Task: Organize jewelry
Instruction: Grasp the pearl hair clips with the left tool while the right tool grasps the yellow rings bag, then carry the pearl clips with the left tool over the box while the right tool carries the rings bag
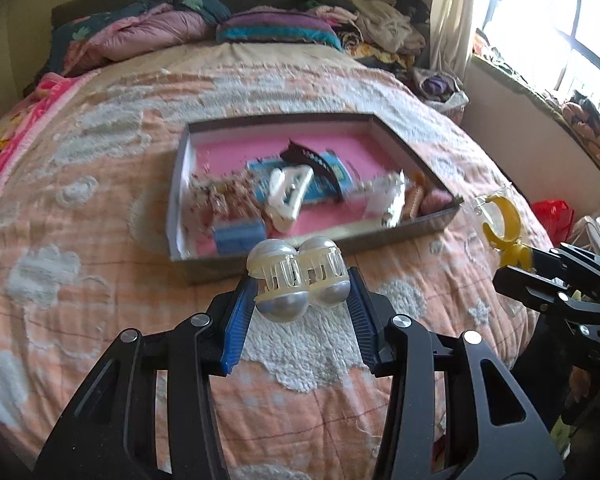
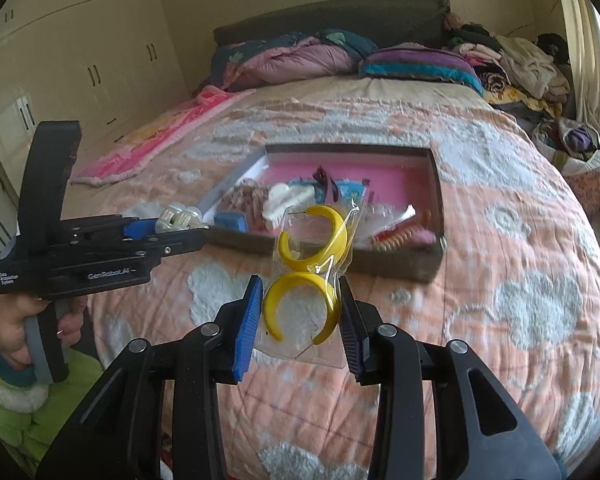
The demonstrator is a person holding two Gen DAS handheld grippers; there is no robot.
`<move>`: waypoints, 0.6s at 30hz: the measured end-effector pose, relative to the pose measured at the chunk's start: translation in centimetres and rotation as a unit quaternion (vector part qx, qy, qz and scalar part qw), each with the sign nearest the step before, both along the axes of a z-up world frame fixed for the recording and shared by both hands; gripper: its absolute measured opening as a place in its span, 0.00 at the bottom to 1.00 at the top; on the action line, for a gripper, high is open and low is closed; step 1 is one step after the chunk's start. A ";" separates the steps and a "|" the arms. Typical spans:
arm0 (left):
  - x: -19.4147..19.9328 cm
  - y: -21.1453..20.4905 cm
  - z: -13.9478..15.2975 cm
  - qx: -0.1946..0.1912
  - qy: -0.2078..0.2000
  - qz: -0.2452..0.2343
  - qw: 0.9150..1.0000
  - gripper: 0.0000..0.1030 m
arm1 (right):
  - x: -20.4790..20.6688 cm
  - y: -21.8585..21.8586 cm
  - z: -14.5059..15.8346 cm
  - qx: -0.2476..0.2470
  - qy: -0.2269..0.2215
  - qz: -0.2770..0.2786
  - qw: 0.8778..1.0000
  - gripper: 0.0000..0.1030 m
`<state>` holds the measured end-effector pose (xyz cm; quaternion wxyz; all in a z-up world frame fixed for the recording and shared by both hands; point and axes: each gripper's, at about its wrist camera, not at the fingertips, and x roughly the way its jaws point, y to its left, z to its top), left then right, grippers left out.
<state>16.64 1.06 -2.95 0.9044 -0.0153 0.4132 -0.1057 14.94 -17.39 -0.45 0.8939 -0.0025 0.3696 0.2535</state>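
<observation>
- While both hands hang over the bedspread (image 1: pixel 112 184) short of the box (image 1: pixel 414 152), each is loaded: left gripper (image 1: pixel 300 300) pinches a pearly clip pair (image 1: pixel 298 280) between its blue pads, right gripper (image 2: pixel 300 316) pinches a clear bag (image 2: pixel 320 264) holding two yellow hoops (image 2: pixel 296 304).
- Box sits mid-bed, near edge just past both loads; pink liner (image 2: pixel 380 168) is bare at the back, clutter fills the front: white claw clip (image 1: pixel 286 196), blue card (image 1: pixel 328 168), dark band, small blue block (image 1: pixel 238 236), orange comb at the right end.
- Step in hand, as I read it: carry both items over the near wall and drop them in.
- Clear the wall first, then lower; the bag's free upper half flops and could snag the rim.
- Aim at bare pink, not on the pile; clips look round and may roll.
- Release one side at a time, low, so nothing bounces out.
- Keep the two grippers apart: the right one sits close at the edge of the left view.
- Grip on the bag looks marginal, mostly on the lower hoop; avoid jerks.
</observation>
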 end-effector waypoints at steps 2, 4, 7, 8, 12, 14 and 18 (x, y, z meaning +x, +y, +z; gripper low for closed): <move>0.2 0.2 0.7 -0.001 -0.007 0.002 1.000 0.36 | 0.5 0.1 0.6 0.003 -0.006 0.001 1.000 0.34; 0.6 0.4 1.3 -0.001 -0.013 0.004 1.000 0.36 | 1.0 0.3 1.3 0.006 -0.016 0.001 1.000 0.34; 1.1 0.5 2.0 -0.001 -0.018 0.005 1.000 0.36 | 1.6 0.3 2.1 0.009 -0.025 -0.001 1.000 0.34; 1.3 0.6 2.3 -0.002 -0.021 0.005 1.000 0.36 | 1.8 0.2 2.4 0.010 -0.028 -0.002 1.000 0.34; 2.2 0.4 3.4 -0.002 -0.033 0.002 0.999 0.36 | 2.7 -0.1 3.5 0.011 -0.041 -0.009 0.999 0.34; 2.6 0.3 3.8 -0.003 -0.037 0.001 0.999 0.36 | 3.1 -0.4 3.9 0.012 -0.046 -0.013 0.999 0.34; 3.5 -0.4 4.3 -0.002 -0.043 -0.006 0.999 0.36 | 3.9 -1.1 4.4 0.013 -0.054 -0.025 0.998 0.34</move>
